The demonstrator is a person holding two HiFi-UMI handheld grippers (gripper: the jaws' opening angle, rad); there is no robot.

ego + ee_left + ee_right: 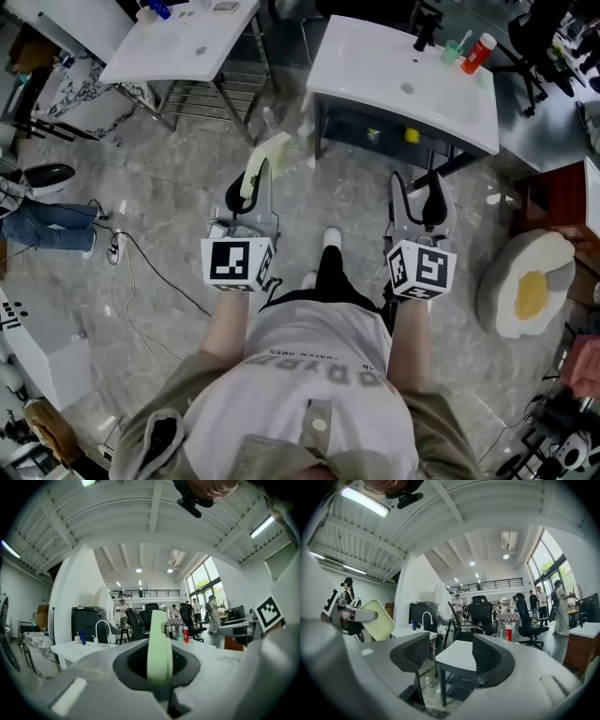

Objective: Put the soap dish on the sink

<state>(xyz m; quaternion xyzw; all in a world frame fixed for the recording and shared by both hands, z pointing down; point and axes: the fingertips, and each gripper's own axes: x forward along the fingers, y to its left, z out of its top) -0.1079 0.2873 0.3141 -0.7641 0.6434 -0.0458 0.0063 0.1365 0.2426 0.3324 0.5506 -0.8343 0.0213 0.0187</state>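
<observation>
The left gripper [253, 186] is pressed onto the pale green soap dish [159, 648]. It pinches the dish by one rim, so the dish stands on edge and juts forward past the jaws. That hold seems meant to leave most of the dish free for laying it down flat. The dish hangs in the air above the floor, well short of the white sink [412, 94] ahead, which has bare room beside the red bottle [480, 52]. The right gripper [419, 192] is spread and empty, held level alongside, probably just to stay clear.
</observation>
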